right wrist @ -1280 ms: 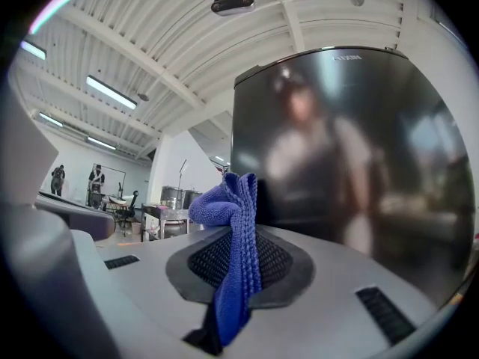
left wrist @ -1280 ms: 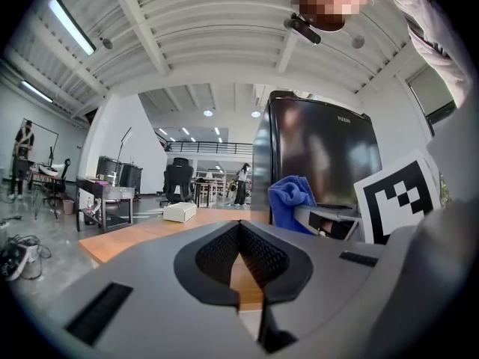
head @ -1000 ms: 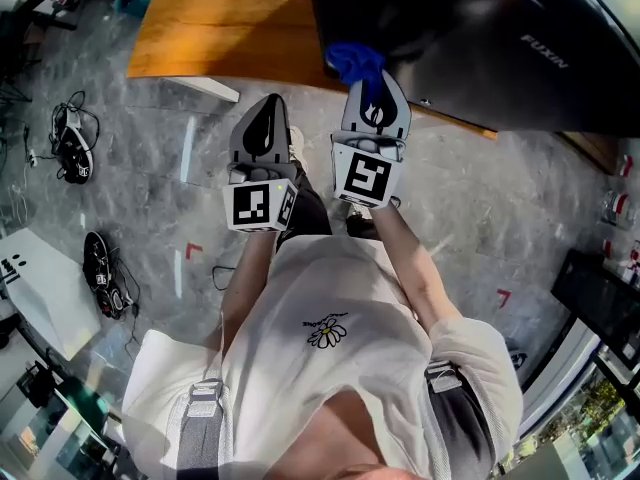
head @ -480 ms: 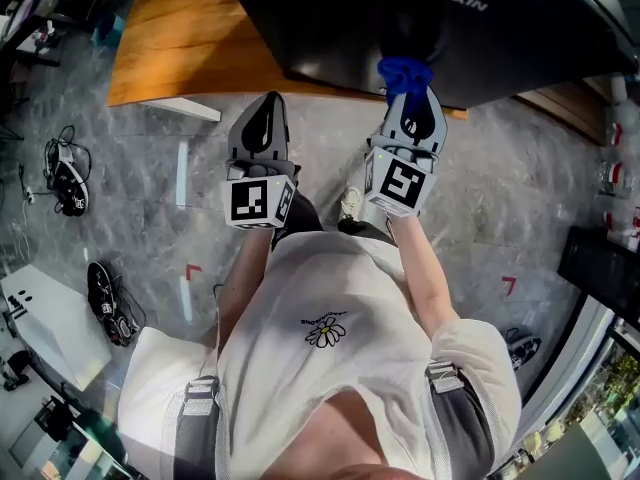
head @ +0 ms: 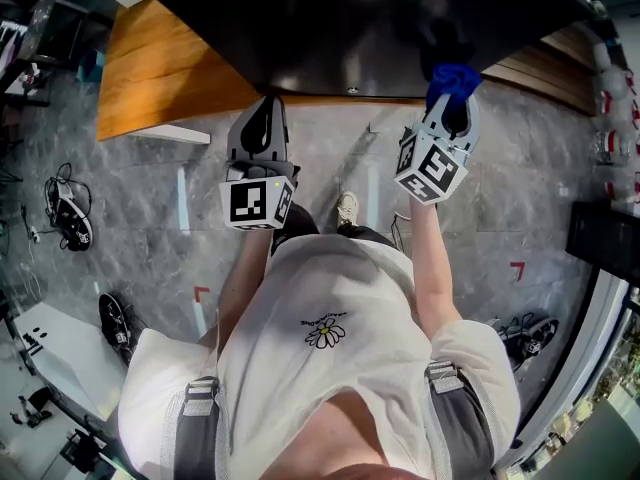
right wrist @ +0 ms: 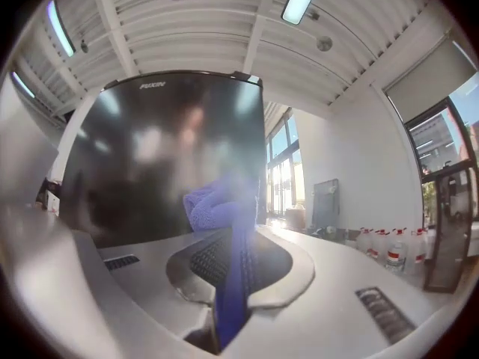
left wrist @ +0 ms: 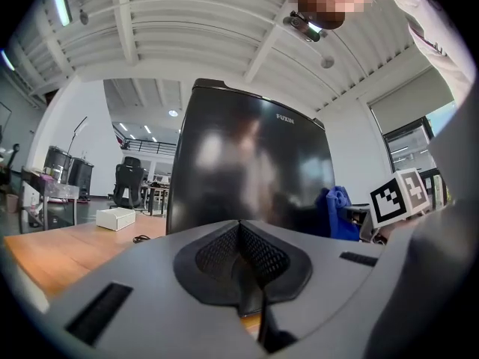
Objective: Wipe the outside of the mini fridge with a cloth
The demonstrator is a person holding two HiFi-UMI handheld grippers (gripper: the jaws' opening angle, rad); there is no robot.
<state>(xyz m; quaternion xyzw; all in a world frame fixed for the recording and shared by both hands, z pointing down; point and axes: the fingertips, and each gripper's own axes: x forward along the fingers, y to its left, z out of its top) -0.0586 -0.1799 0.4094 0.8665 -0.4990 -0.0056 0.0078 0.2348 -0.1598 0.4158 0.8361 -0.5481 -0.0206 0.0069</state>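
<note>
My right hand-held gripper (head: pixel 452 108) is clenched on the blue cloth (head: pixel 452 80). In its own view the jaws of the right hand-held gripper (right wrist: pixel 232 268) pinch a strip of the cloth (right wrist: pixel 217 204) between them. The rest of it bunches out just past the tips, against the black front of the fridge (right wrist: pixel 150 148). From above, the fridge (head: pixel 330 28) lies straight ahead of both grippers, and the cloth meets it near its right-hand edge, low on the glossy face. My right arm reaches forward and out to the right, nearly straight from shoulder to wrist. The marker cube faces up toward my head. My left hand-held gripper (head: pixel 262 128) sits to the left of the right one and a little further back from the fridge, not touching it. My left arm is bent, with the forearm close in front of my chest. In its own view the jaws of the left hand-held gripper (left wrist: pixel 239 264) are pressed together with nothing between them. They point at the fridge (left wrist: pixel 239 163), and the cloth (left wrist: pixel 335 214) shows off to the right of them. The fridge stands on a wooden tabletop (head: pixel 150 78), which runs off to the left of the left gripper. A white box (left wrist: pixel 115 218) lies there, well to the left of the fridge.
</note>
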